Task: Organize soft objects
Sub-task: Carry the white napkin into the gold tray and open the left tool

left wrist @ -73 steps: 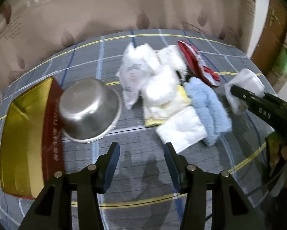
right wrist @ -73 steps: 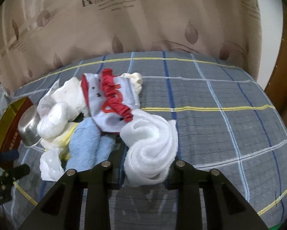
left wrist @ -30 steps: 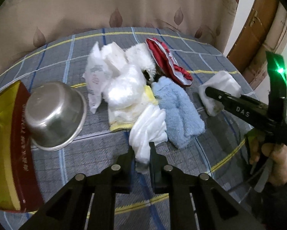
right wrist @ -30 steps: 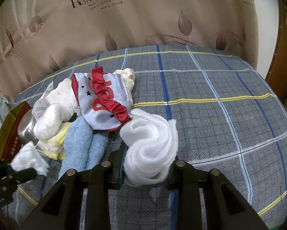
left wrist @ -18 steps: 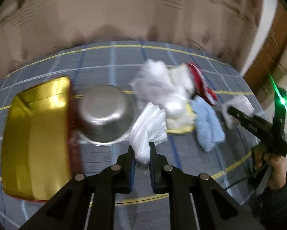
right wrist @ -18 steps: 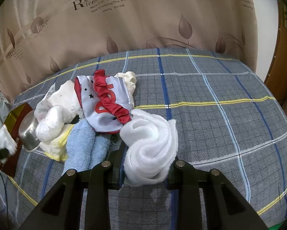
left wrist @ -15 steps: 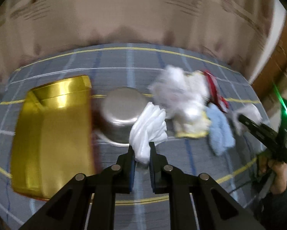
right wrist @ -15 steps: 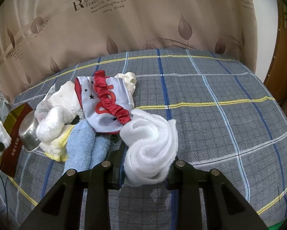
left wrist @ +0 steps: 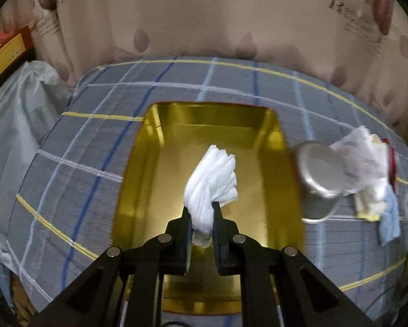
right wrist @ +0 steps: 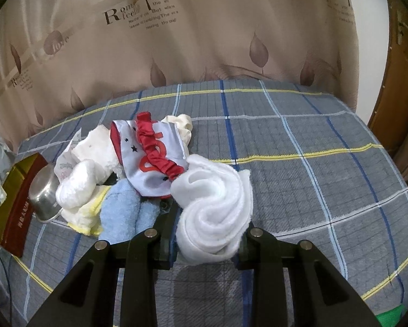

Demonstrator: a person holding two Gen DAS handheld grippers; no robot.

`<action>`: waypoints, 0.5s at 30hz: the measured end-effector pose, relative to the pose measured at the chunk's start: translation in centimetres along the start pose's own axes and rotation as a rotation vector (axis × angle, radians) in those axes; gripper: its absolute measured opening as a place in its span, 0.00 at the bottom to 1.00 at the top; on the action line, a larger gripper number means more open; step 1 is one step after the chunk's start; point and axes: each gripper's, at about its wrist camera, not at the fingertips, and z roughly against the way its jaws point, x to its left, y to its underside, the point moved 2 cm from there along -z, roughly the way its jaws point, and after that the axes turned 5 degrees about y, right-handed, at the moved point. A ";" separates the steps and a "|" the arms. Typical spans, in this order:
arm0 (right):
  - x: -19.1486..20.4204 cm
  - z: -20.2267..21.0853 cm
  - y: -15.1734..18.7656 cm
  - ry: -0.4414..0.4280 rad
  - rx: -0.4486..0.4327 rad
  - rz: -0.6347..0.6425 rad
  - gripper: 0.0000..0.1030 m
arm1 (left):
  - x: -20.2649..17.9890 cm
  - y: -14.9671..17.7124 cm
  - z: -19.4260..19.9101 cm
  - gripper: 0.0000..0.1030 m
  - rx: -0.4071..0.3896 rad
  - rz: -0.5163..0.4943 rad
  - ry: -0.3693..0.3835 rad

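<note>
Your left gripper (left wrist: 201, 219) is clenched on a folded white cloth (left wrist: 210, 182), and the cloth stands up between the two black fingers (left wrist: 182, 233). Directly beyond and below this gripper you have the gold tray (left wrist: 152, 152) on the checked bedcover (left wrist: 75, 169). The inside of the tray shows only its shiny gold floor; the white cloth hangs over it in the grip, and I cannot tell if it touches the floor. To the right of the gripper, just beside the tray's right wall, the steel bowl (left wrist: 320, 174) lies tilted, with its mouth turned away from you, so its inside is hidden. Farther right the pile of soft things (left wrist: 367, 169) touches the bowl.

Your right gripper (right wrist: 208, 241) grasps a rolled white towel (right wrist: 215, 212), which fills the space between its fingers. Just ahead of it and to its left lie the red and white garment (right wrist: 149, 152), the light blue towel (right wrist: 120, 212) and some white and yellow cloths (right wrist: 81, 188). Far to the left of this gripper you see the bowl again, on its side against the red outer wall of the tray.
</note>
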 end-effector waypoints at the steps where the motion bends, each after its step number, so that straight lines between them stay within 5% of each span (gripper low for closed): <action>1: 0.1 0.2 -0.1 0.003 -0.005 0.000 0.26 | 0.5 0.1 -0.3 0.12 0.006 0.002 -0.010; 11: 1.0 2.5 0.0 0.011 -0.038 -0.005 0.26 | 1.6 -0.1 -1.8 0.12 0.023 -0.002 -0.034; 15: 1.4 3.4 0.2 0.008 -0.045 -0.011 0.26 | 2.0 -0.1 -2.3 0.20 0.040 0.008 -0.048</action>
